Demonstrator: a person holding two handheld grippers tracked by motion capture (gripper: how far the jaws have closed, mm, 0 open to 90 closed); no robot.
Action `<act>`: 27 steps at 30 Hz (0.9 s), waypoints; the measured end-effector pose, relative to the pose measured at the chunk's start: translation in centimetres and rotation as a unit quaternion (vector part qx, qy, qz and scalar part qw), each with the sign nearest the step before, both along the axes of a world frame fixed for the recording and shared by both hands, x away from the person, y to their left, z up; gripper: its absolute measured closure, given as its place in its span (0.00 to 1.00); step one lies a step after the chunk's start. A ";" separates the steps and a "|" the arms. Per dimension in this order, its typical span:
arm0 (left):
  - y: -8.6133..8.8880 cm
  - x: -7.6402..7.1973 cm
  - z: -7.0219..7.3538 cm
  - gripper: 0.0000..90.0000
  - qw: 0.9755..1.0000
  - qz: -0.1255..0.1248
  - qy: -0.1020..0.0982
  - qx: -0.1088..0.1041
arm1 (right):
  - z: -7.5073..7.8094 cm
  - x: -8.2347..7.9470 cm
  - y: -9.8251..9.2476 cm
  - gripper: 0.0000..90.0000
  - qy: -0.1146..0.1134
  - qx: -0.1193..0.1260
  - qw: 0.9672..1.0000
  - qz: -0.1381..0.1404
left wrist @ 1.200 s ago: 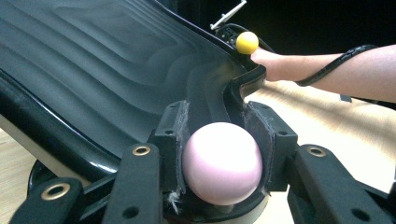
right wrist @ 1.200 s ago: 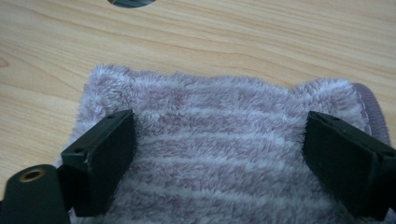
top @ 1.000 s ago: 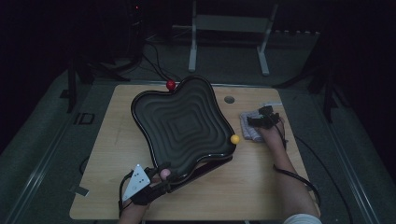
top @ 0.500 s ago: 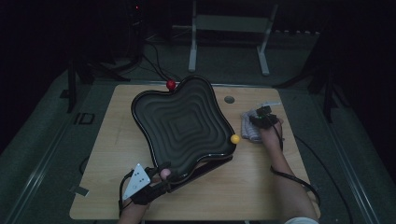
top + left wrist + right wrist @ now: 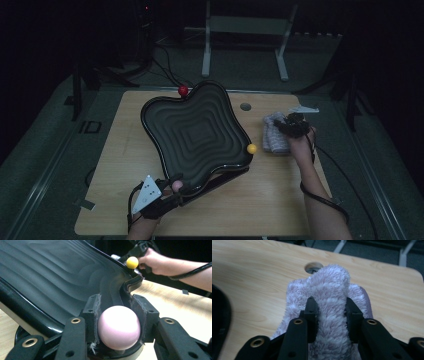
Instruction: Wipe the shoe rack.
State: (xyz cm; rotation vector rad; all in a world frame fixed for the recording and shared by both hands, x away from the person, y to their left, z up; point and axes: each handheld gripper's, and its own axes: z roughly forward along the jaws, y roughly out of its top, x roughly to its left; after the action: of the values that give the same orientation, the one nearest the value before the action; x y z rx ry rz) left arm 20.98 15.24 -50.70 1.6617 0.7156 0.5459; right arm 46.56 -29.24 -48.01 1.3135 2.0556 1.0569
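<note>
Wooden table (image 5: 280, 200), dark room; left tool (image 5: 167, 196) pinching pink ball (image 5: 118, 327), right tool (image 5: 330, 308) pinching fluffy cloth (image 5: 332, 290).

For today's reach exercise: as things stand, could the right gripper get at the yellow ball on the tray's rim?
Probably not yet. The right gripper is shut on the fluffy cloth, so its jaws are full. The yellow ball sits close by on the tray rim, with bare table between them.

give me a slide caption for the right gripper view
Right claw shut on a bunched fold of fluffy pink-and-white cloth on the wooden table, near a round hole.
</note>
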 end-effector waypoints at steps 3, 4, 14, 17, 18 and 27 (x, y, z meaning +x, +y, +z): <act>0.0 0.0 0.0 0.66 1.000 0.000 0.001 0.000 | 1.5 -0.7 0.5 0.78 -0.010 0.002 1.000 0.021; 0.0 0.0 0.0 0.66 1.000 0.000 0.001 -0.001 | 2.0 -1.0 0.7 0.78 -0.014 0.004 0.999 0.028; 0.0 0.0 0.0 0.66 1.000 -0.001 0.002 0.000 | 8.0 -2.4 4.1 0.79 -0.074 0.045 0.991 0.101; 0.0 0.0 0.0 0.66 1.000 -0.002 0.002 -0.001 | 9.9 -2.4 5.6 0.79 -0.090 0.055 0.987 0.125; 0.0 0.0 0.0 0.66 1.000 -0.002 0.002 -0.001 | 10.4 -2.3 6.1 0.79 -0.095 0.057 0.985 0.131; 0.1 0.0 0.0 0.66 1.000 -0.003 0.001 -0.002 | 13.1 -0.5 11.5 0.78 -0.106 0.046 0.978 0.172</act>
State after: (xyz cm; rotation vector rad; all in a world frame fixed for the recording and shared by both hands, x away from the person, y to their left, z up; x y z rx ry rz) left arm 21.02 15.33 -50.70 1.6605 0.7129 0.5380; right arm 46.09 -17.76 -34.89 0.8566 2.1333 1.3912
